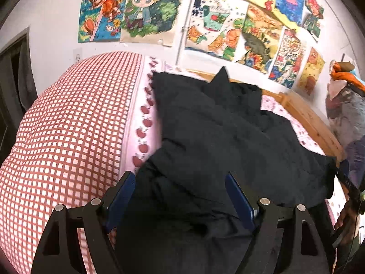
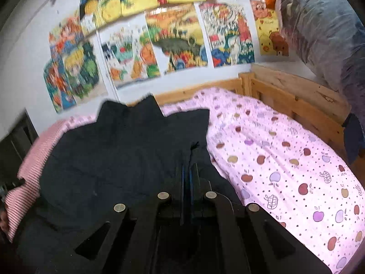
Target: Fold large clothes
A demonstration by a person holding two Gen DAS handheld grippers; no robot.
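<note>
A large black garment (image 1: 216,125) lies crumpled across the bed, and in the right wrist view this black garment (image 2: 114,155) fills the left half. My left gripper (image 1: 180,174) hovers over its near part with the blue-padded fingers (image 1: 238,201) wide apart; cloth lies below them and nothing is pinched. My right gripper (image 2: 188,170) is shut, and the garment's right edge rises into its closed fingertips. At the far right of the left wrist view, that corner of the garment is drawn toward the right gripper (image 1: 342,173), which a hand (image 1: 343,217) holds.
A red-checked duvet (image 1: 68,137) bulges on the left of the bed. A pink apple-print sheet (image 2: 285,159) covers the right side. The wooden bed frame (image 2: 285,96) runs along the wall, which is hung with drawings (image 1: 148,11). A plastic-wrapped bundle (image 2: 319,34) sits at the right end.
</note>
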